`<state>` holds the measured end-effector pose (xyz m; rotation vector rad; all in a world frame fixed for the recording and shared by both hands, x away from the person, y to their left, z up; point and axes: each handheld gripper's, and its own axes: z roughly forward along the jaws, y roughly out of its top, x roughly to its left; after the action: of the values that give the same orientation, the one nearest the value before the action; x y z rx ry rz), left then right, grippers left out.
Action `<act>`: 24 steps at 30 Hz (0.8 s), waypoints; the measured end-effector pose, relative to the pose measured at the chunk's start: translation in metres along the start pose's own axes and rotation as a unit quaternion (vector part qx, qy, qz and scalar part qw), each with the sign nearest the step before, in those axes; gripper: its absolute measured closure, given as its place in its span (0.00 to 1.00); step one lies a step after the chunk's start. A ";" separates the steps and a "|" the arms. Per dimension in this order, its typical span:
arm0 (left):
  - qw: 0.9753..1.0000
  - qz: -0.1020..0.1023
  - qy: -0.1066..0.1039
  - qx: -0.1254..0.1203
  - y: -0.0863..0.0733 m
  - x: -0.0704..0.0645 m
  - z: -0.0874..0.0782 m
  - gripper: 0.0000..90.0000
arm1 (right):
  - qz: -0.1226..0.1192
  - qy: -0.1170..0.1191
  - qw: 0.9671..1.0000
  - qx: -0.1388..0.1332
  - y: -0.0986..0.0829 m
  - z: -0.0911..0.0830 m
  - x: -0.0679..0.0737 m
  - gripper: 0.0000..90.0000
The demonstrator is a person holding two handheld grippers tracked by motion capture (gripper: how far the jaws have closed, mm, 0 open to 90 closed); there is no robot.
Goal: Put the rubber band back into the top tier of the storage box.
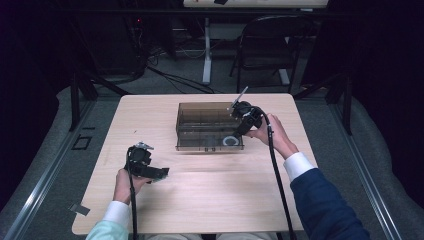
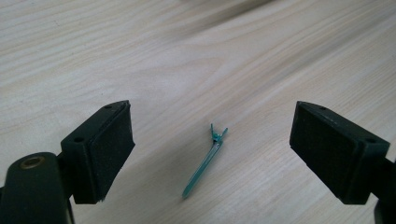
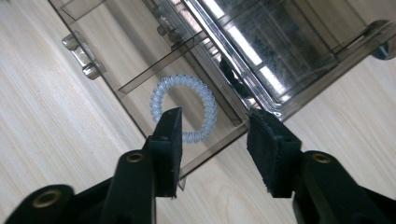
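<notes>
the left tongs were wide open, with nothing between them. a small green clip lay flat on the table, right between the two black pads but not touching either one. its little forked end pointed away from the tongs, and its thin end pointed back toward them. in the high view, the left tongs were low over the table, held by the person's left hand, well apart from the box.

the right tongs were open too, and they held nothing. they hung over the near corner of a see-through brown box with little walls inside. a pale curly hair tie lay flat in one part of the box, just ahead of the tongs. the left pad of the right tongs covered a bit of the ring from this view, but i could not tell if it touched it. in the high view, the right tongs were at the right side of the box, close to the hair tie, and the right hand held them from behind.
</notes>
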<state>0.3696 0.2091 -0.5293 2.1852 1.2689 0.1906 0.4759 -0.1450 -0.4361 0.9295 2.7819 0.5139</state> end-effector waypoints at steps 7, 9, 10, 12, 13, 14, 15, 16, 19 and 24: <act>1.000 -0.001 -0.001 0.001 0.000 0.000 0.000 0.15 | 0.009 -0.016 1.000 -0.024 -0.018 -0.014 -0.001 0.48; 1.000 -0.001 -0.002 0.001 0.000 0.001 -0.001 0.15 | 0.020 -0.017 0.999 -0.034 -0.025 -0.015 -0.002 0.47; 1.000 -0.001 -0.002 0.002 0.000 0.001 -0.001 0.15 | 0.024 -0.016 0.999 -0.037 -0.029 -0.016 -0.003 0.47; 1.000 0.000 -0.002 0.003 0.000 0.001 0.000 0.15 | 0.025 -0.019 0.999 -0.032 -0.035 -0.018 -0.005 0.44; 1.000 -0.001 -0.001 0.003 0.000 0.001 0.000 0.15 | 0.031 -0.021 0.999 -0.036 -0.040 -0.017 -0.006 0.44; 1.000 0.000 -0.001 0.002 0.000 0.001 0.000 0.15 | 0.035 -0.021 0.998 -0.039 -0.045 -0.017 -0.007 0.43; 1.000 -0.001 -0.001 0.003 0.000 0.001 0.000 0.15 | 0.034 -0.021 0.999 -0.035 -0.047 -0.018 -0.008 0.42; 1.000 -0.001 -0.001 0.003 0.000 0.001 0.000 0.15 | 0.038 -0.024 0.998 -0.036 -0.053 -0.017 -0.009 0.42; 1.000 -0.002 -0.001 0.004 0.000 0.002 0.000 0.15 | 0.054 -0.023 0.997 -0.048 -0.065 -0.016 -0.012 0.41; 1.000 -0.002 -0.001 0.005 0.000 0.002 0.000 0.15 | 0.069 -0.024 0.996 -0.052 -0.083 -0.016 -0.017 0.38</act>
<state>0.3707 0.2104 -0.5297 2.1894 1.2756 0.1803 0.4396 -0.2222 -0.4516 1.1007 2.6321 0.6409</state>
